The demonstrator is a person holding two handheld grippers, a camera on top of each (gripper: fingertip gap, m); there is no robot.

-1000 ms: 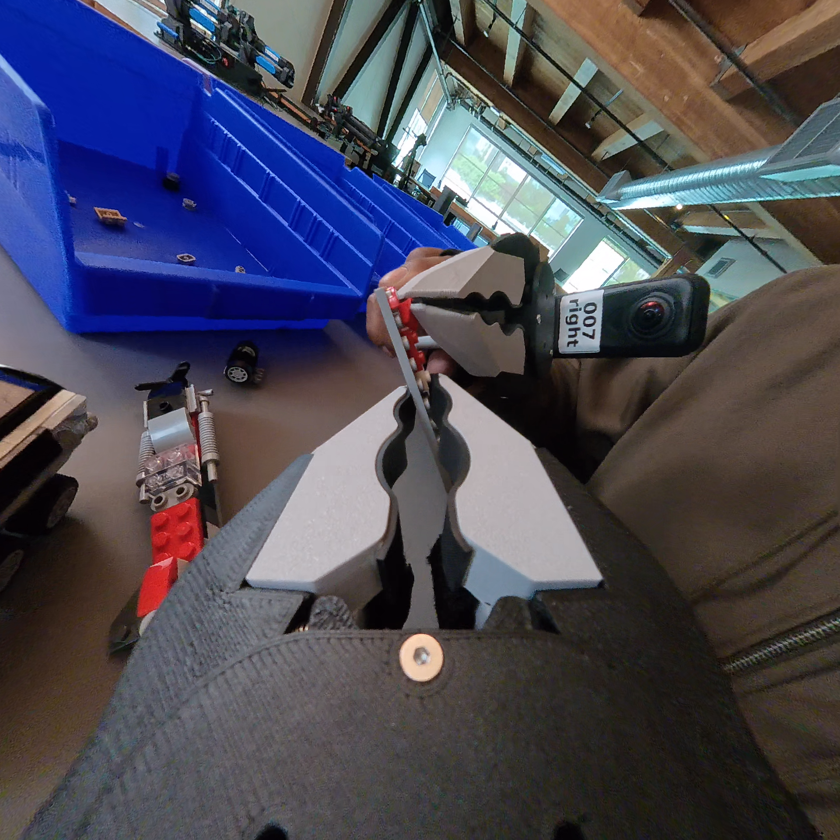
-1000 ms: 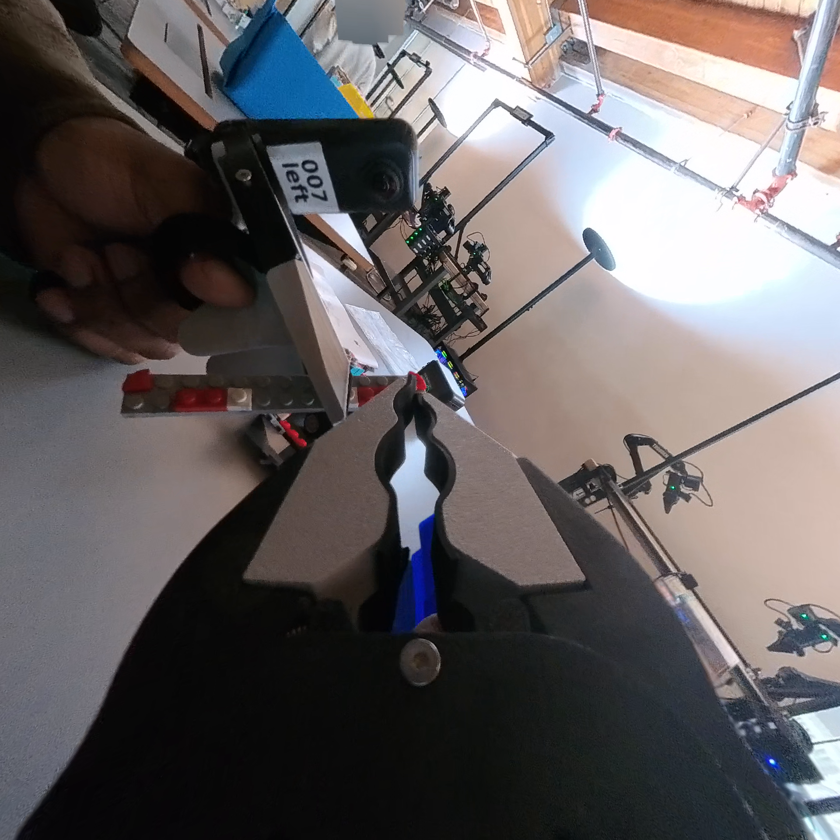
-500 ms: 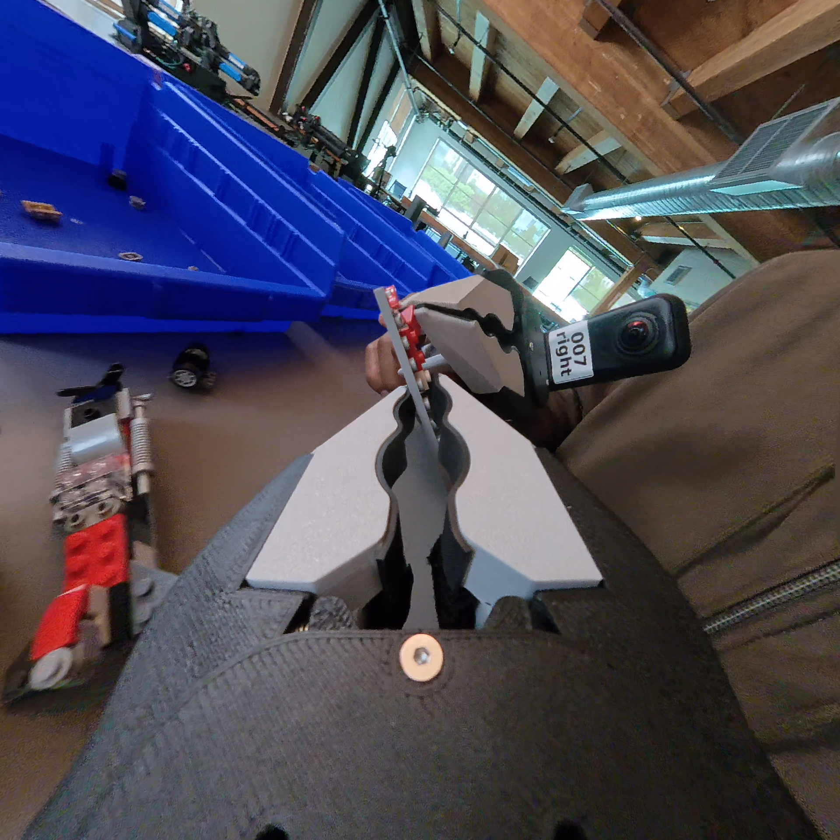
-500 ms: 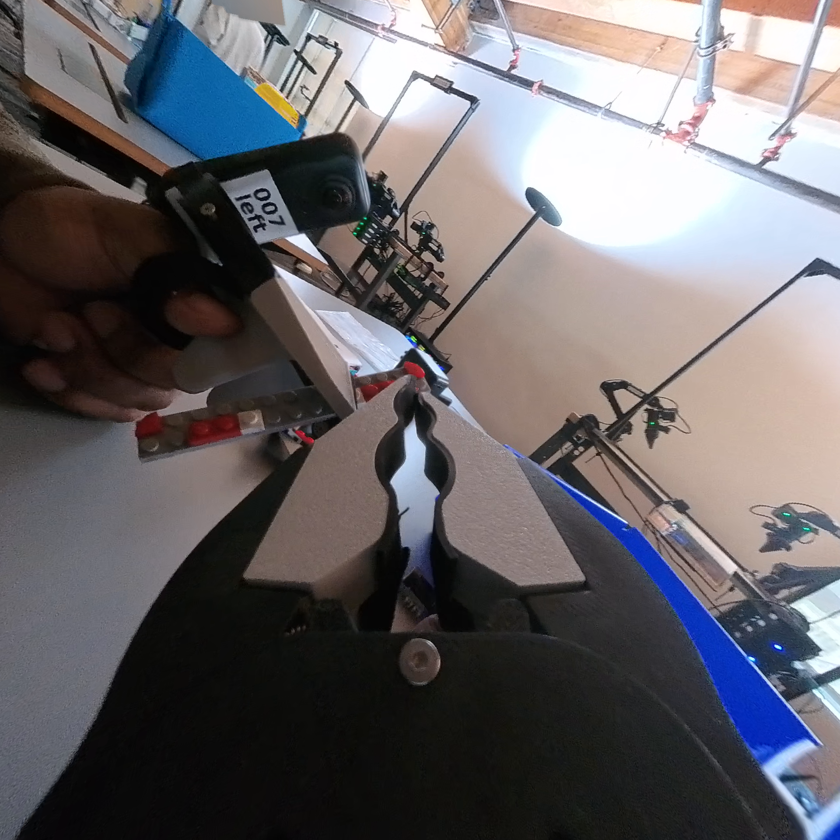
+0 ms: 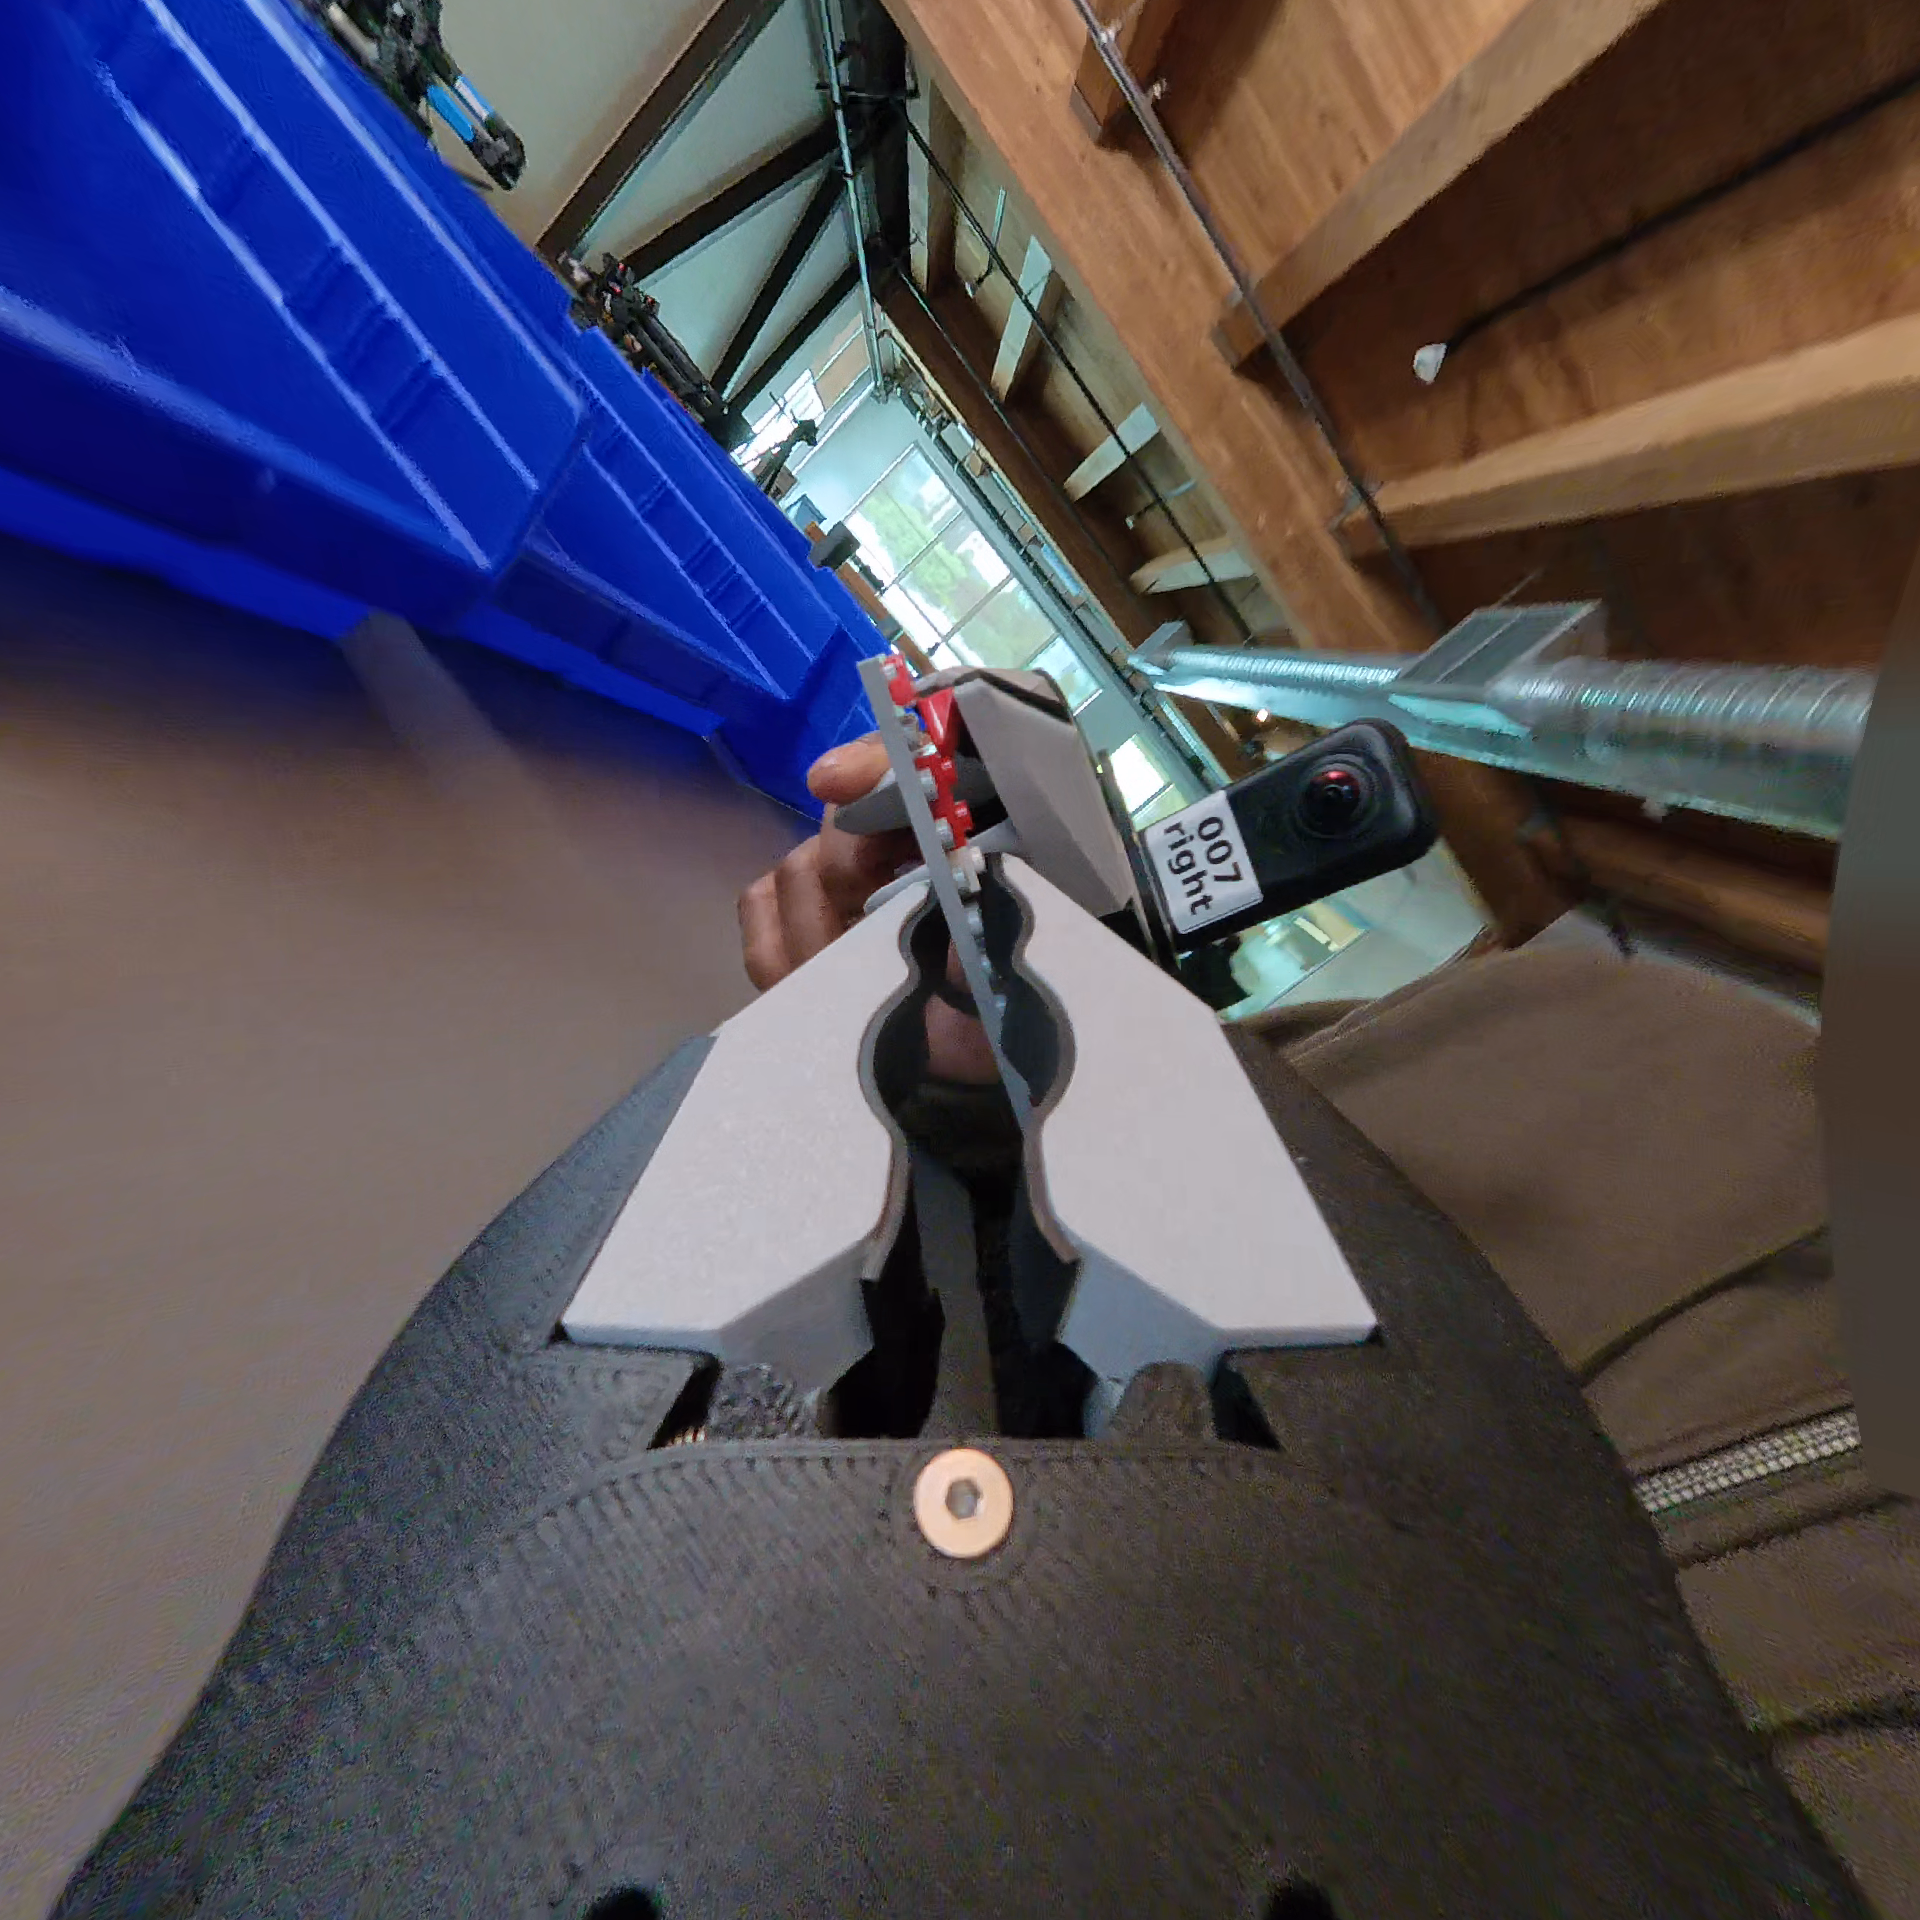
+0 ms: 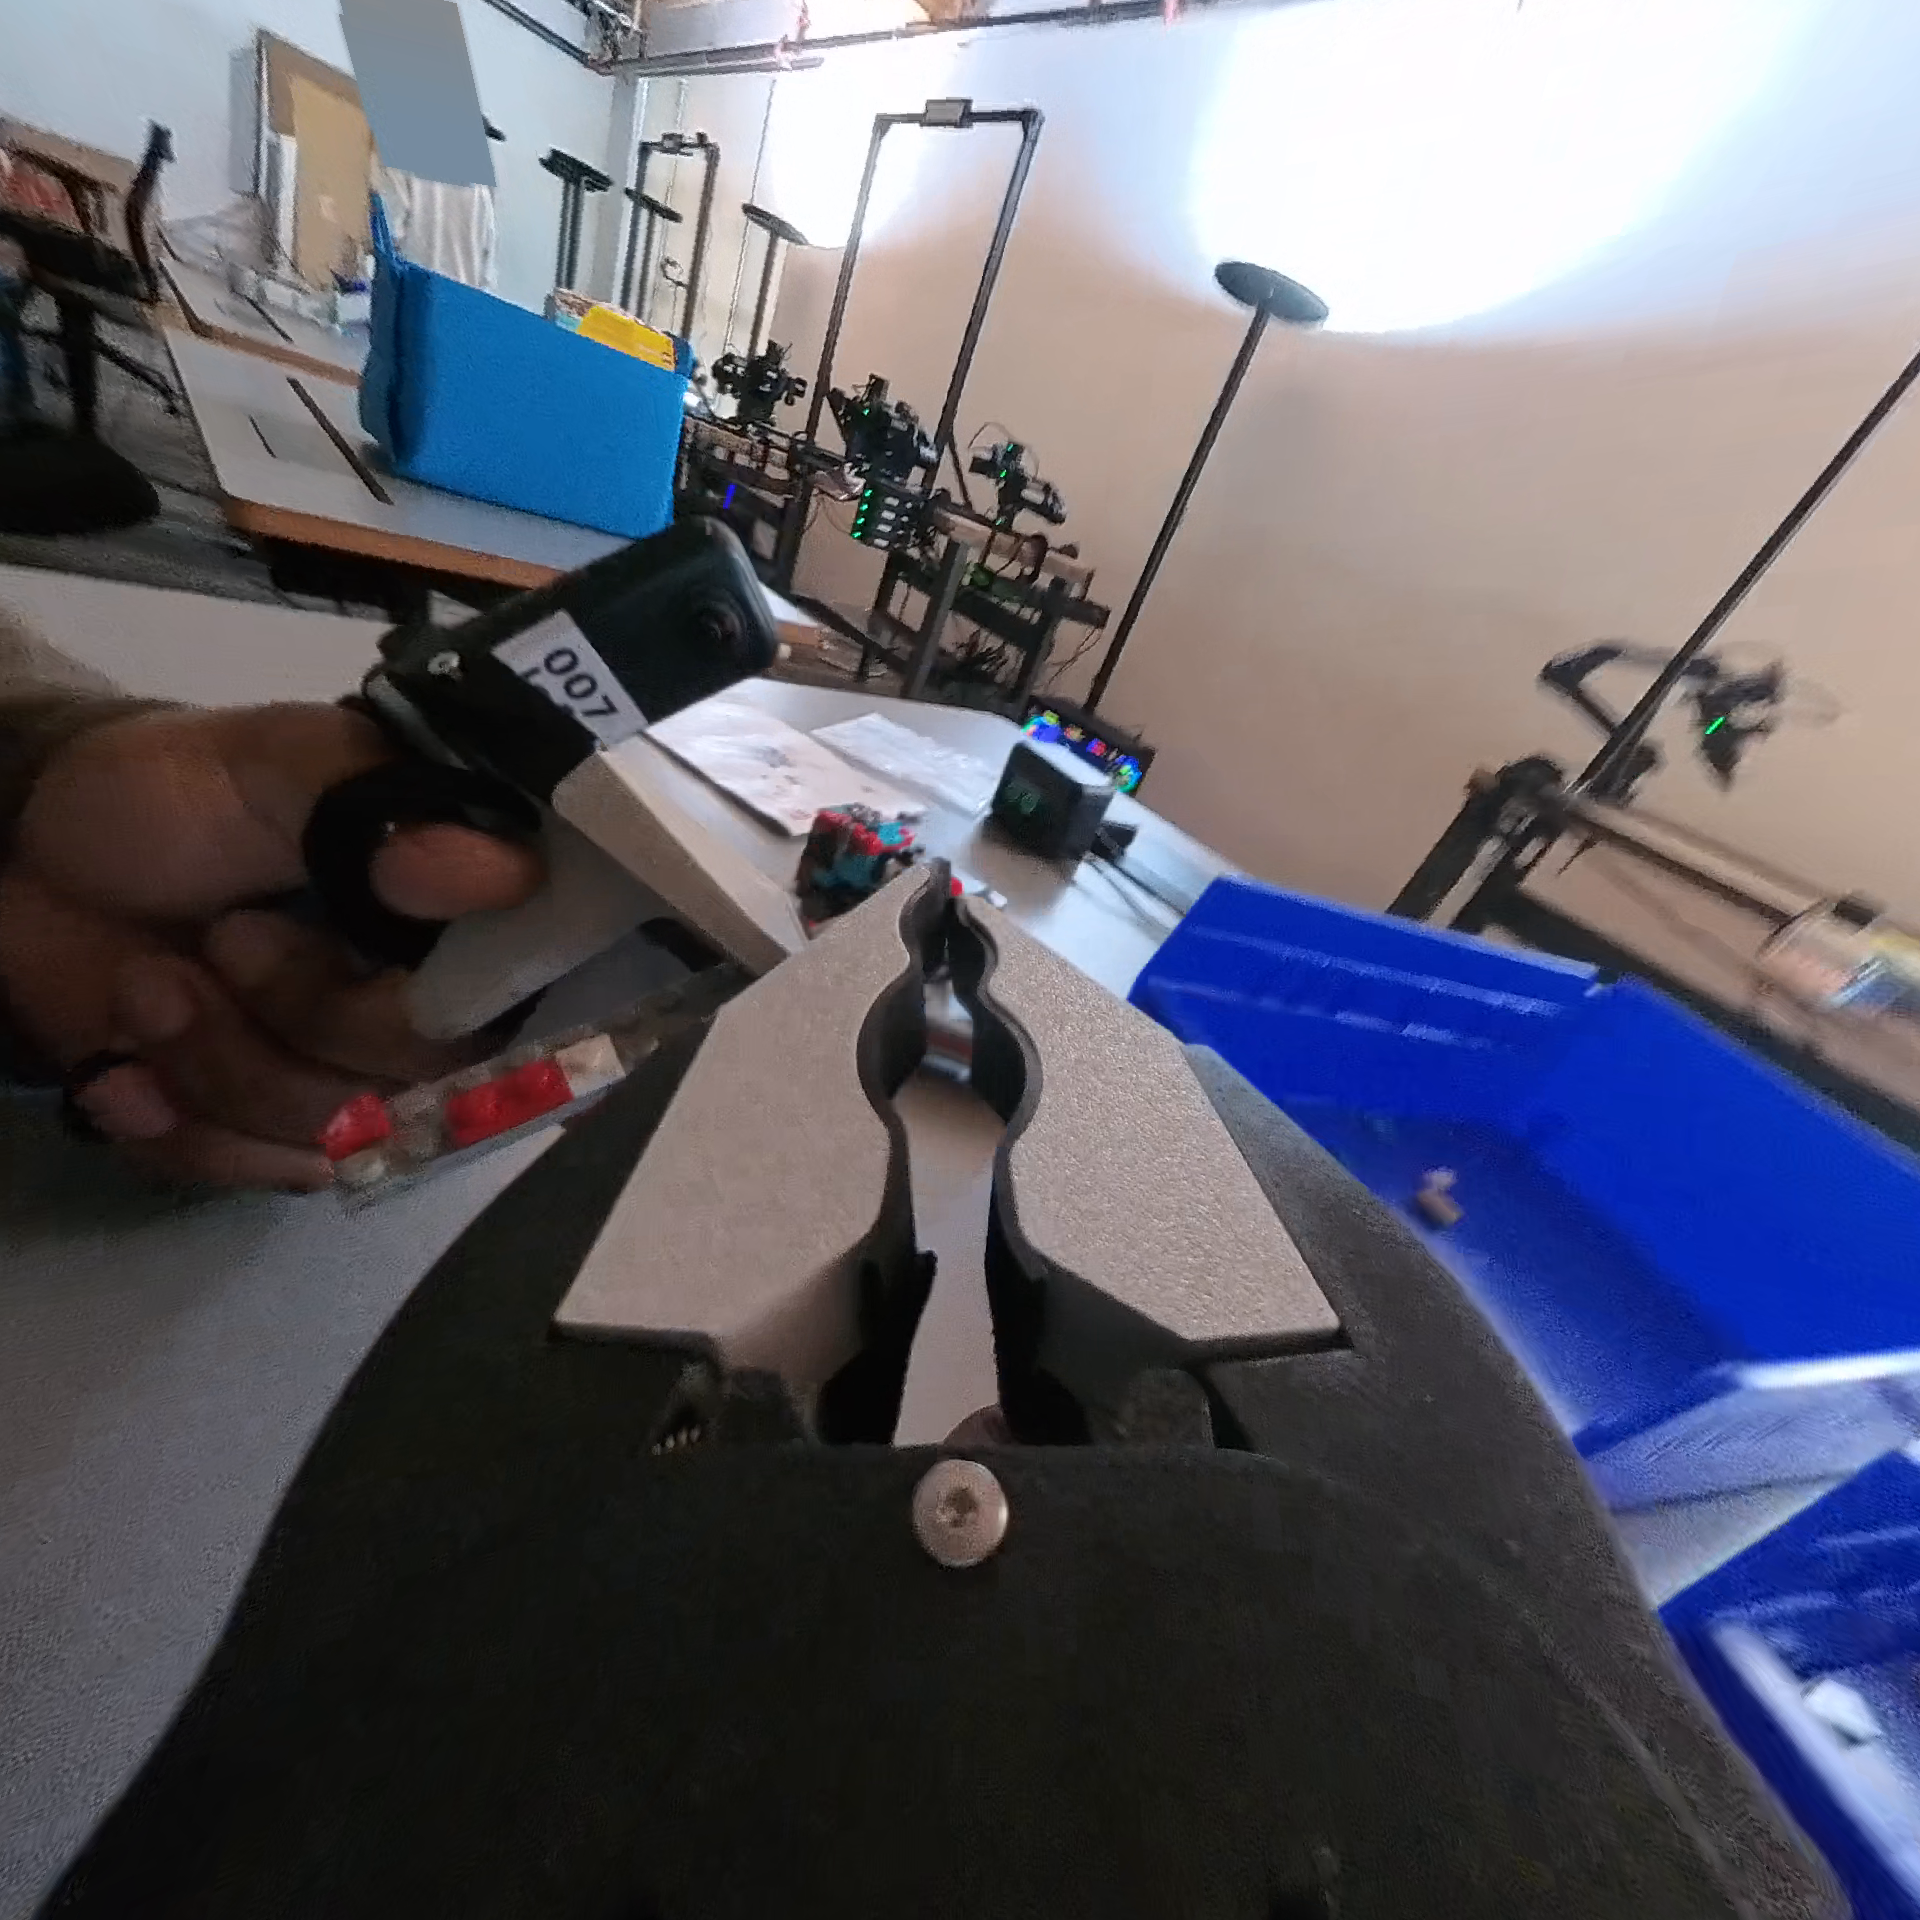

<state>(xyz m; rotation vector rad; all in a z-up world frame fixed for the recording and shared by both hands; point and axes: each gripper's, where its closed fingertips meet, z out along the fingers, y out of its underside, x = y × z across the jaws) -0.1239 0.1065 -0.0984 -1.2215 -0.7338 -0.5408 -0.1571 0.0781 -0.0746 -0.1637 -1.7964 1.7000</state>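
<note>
Bins (image 5: 436, 395) of blue plastic line the grey table (image 5: 312, 987) behind both tools. Left gripper (image 5: 961, 894) is clamped on a long grey brick plate (image 5: 930, 821) with red studs; right gripper (image 6: 940, 904), jaws together, pinches its far end. Paper sheets (image 6: 790, 758) and a small black box (image 6: 1049, 795) lie beyond.

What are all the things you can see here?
Brick strip: one, grey with red and white pieces, clamped in the left tool, its far end at the right tool's tip.
Bins: several, blue, on the table.
Brick model: one, red and teal, on the table.
Papers: two, white, behind the model.
Box: one, black, by the papers.
Table: one, grey.
Left tool: one, grey and black, shut on the strip.
Right tool: one, shut.
Hands: two, holding the tools.
</note>
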